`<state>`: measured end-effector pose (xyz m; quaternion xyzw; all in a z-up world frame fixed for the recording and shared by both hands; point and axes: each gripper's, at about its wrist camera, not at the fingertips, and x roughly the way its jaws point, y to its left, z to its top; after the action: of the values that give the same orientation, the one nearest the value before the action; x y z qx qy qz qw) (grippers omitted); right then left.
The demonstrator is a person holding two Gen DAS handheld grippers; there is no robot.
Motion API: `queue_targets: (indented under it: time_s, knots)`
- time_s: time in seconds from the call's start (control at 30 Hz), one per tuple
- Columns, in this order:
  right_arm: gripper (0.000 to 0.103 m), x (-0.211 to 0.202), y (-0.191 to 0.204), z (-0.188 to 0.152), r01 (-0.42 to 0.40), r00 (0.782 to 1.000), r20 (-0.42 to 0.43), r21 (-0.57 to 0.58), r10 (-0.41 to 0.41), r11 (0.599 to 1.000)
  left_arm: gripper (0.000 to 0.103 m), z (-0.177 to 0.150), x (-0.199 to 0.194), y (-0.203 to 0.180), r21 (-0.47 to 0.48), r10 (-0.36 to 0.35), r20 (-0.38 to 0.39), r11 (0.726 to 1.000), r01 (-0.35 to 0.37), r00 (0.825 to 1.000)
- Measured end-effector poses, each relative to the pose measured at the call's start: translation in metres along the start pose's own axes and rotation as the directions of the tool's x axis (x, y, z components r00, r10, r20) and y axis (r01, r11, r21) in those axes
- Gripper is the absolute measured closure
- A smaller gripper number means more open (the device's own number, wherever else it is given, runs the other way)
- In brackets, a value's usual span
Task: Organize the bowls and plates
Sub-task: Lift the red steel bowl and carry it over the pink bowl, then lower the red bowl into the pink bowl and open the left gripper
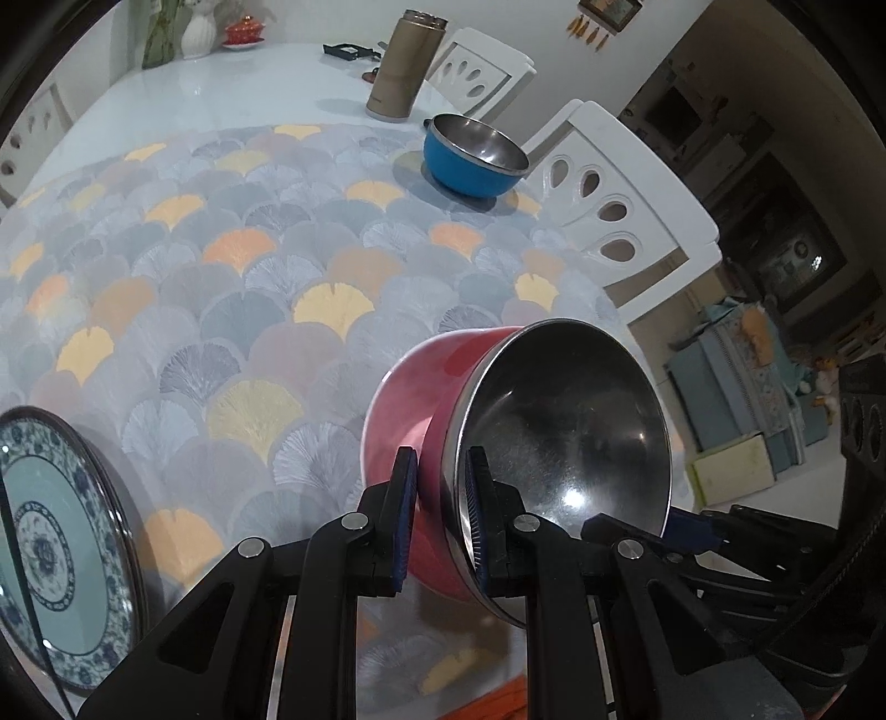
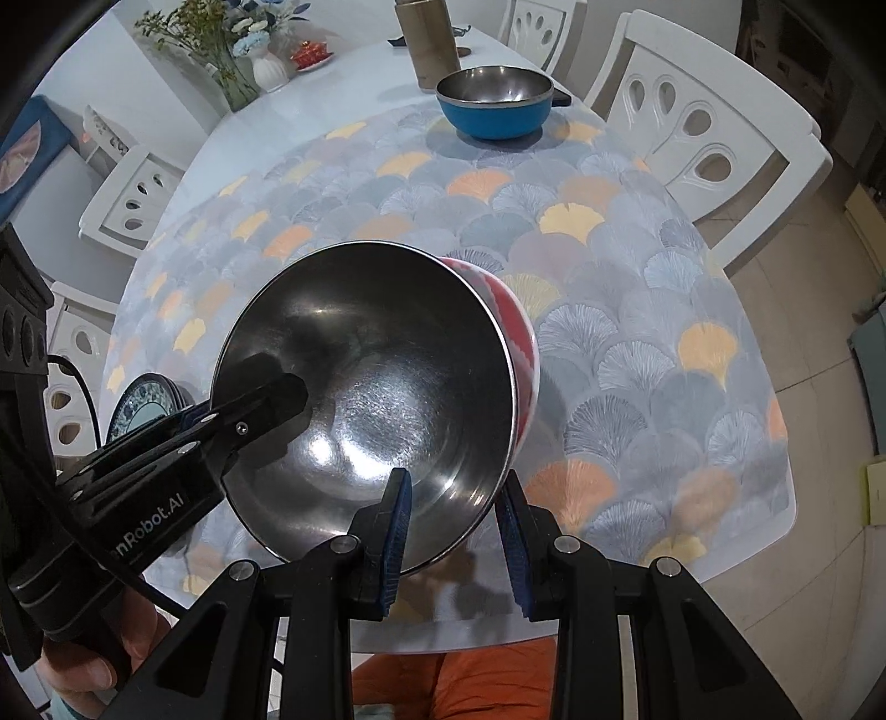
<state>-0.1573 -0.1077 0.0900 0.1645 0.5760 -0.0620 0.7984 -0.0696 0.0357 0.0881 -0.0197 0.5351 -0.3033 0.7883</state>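
A red bowl (image 1: 554, 432) with a steel inside hangs tilted on its side above the patterned tablecloth, held by both grippers. My left gripper (image 1: 443, 471) is shut on its near rim, one pad on the red outside, the other inside. In the right wrist view the same red bowl (image 2: 387, 360) fills the middle, and my right gripper (image 2: 454, 498) is shut on its lower rim. The left gripper (image 2: 277, 387) reaches in from the left side. A blue bowl (image 1: 473, 155) (image 2: 493, 105) stands upright at the far side. A blue-and-white plate (image 1: 55, 543) (image 2: 141, 404) lies at the near left.
A gold thermos flask (image 1: 401, 66) (image 2: 429, 39) stands behind the blue bowl. White chairs (image 1: 620, 205) (image 2: 692, 127) line the table's right edge. A vase with flowers (image 2: 266, 66) and a small red dish sit at the far end. A person's hand (image 2: 99, 664) holds the left gripper.
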Motion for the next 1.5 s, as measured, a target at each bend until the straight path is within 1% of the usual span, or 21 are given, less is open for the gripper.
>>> queue_targets:
  time_s: [0.07,0.43,0.5,0.6,0.73,0.83,0.97,1.07,1.2,1.5]
  knots:
    - [0.072,0.001,0.001,0.001,0.002,1.0,-0.004,0.0,-0.002,1.0,0.088,0.001,0.0,-0.001,0.011,0.02,0.005,1.0,-0.02,1.0]
    - [0.072,0.003,0.004,0.009,0.037,0.999,0.0,-0.011,-0.037,0.999,0.086,0.007,0.003,0.002,0.032,0.046,0.014,0.998,-0.047,0.999]
    - [0.072,0.003,0.004,0.01,0.041,0.999,0.002,-0.011,-0.041,0.999,0.084,0.008,0.004,0.003,0.032,0.049,0.014,0.998,-0.049,0.999]
    - [0.072,0.003,0.004,0.012,0.047,0.999,0.0,-0.009,-0.047,0.999,0.08,0.011,0.004,0.007,0.029,0.043,0.014,0.999,-0.044,0.999]
    - [0.072,0.005,0.0,0.014,0.051,0.999,-0.013,0.006,-0.051,0.999,0.081,0.016,-0.002,0.014,0.002,0.017,0.029,1.0,-0.017,0.999]
    - [0.072,0.007,-0.007,0.016,0.045,0.998,-0.034,0.027,-0.044,0.999,0.081,0.021,-0.007,0.019,0.0,0.017,0.043,1.0,-0.017,0.999]
    - [0.072,0.005,-0.01,0.018,0.053,0.998,-0.038,0.036,-0.052,0.998,0.081,0.026,-0.003,0.026,-0.001,0.033,0.033,0.999,-0.033,0.999]
    - [0.072,0.003,-0.012,0.023,0.059,0.998,-0.039,0.036,-0.058,0.998,0.081,0.032,-0.001,0.031,-0.018,0.017,0.027,1.0,-0.017,0.999]
    - [0.072,-0.006,-0.014,0.037,0.061,0.998,-0.018,0.038,-0.06,0.997,0.081,0.047,-0.005,0.031,-0.013,0.008,0.047,1.0,-0.007,0.999]
    - [0.072,-0.026,-0.018,0.085,0.062,0.997,0.046,0.038,-0.063,0.997,0.081,0.108,-0.013,0.015,0.041,-0.019,0.118,0.999,0.014,0.993]
